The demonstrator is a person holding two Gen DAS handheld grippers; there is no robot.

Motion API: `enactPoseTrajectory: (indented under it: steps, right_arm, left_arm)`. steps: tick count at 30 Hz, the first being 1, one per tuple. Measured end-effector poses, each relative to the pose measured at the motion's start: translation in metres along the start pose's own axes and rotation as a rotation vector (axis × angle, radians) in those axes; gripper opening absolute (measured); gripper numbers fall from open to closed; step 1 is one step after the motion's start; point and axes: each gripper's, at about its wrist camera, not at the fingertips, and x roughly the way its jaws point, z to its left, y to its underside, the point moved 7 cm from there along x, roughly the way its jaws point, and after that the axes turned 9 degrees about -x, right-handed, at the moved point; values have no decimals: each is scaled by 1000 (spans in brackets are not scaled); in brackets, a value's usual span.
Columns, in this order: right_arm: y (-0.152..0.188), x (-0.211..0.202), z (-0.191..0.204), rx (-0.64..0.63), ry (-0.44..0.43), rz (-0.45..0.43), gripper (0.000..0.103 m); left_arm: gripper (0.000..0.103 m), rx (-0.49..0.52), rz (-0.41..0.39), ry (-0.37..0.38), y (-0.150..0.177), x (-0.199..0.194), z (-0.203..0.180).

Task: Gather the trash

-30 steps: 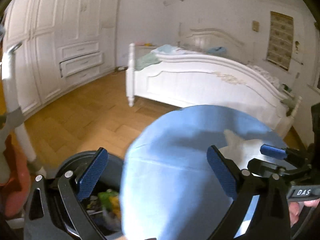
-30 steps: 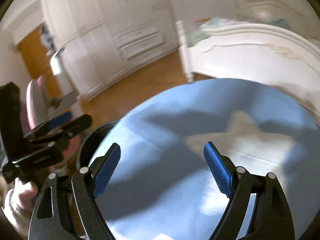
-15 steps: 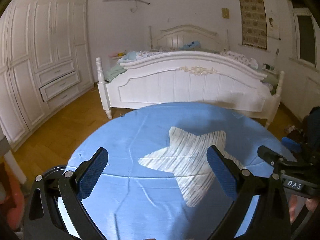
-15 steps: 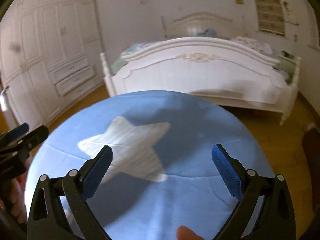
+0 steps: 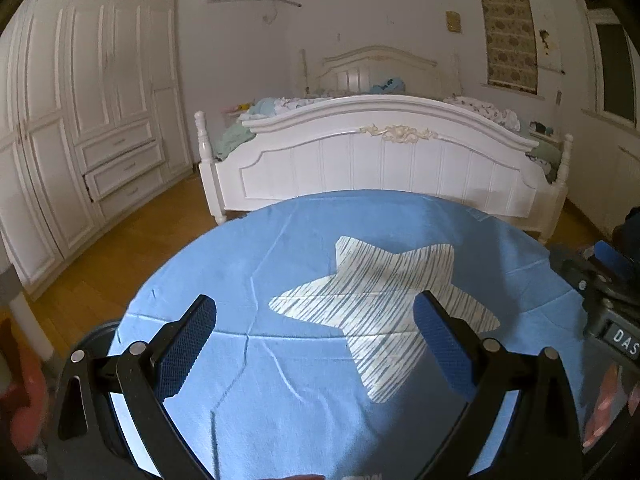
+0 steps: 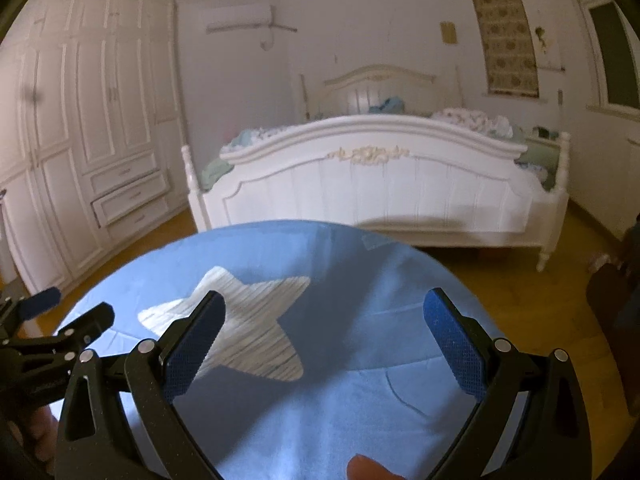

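Note:
A round table with a blue cloth bearing a white striped star fills the lower half of both views; it also shows in the right wrist view. My left gripper is open and empty above the cloth. My right gripper is open and empty above the cloth too. A dark trash bin's rim peeks out at the table's left edge, mostly hidden. No trash shows on the cloth.
A white bed with clothes on it stands behind the table. White wardrobes with drawers line the left wall. A red stool sits at the lower left. Wooden floor surrounds the table.
Both views have swung up and right, from the open trash bin beside the table to the table top. The bin's contents are now hidden. Both grippers stay open.

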Motion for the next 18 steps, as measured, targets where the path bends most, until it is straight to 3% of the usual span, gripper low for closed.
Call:
enactPoseTrajectory:
  steps: [18]
  right_arm:
    - [-1,-3,-4,-12,-8,1,98]
  left_arm:
    - [98,-58,5,11,0,-4,20]
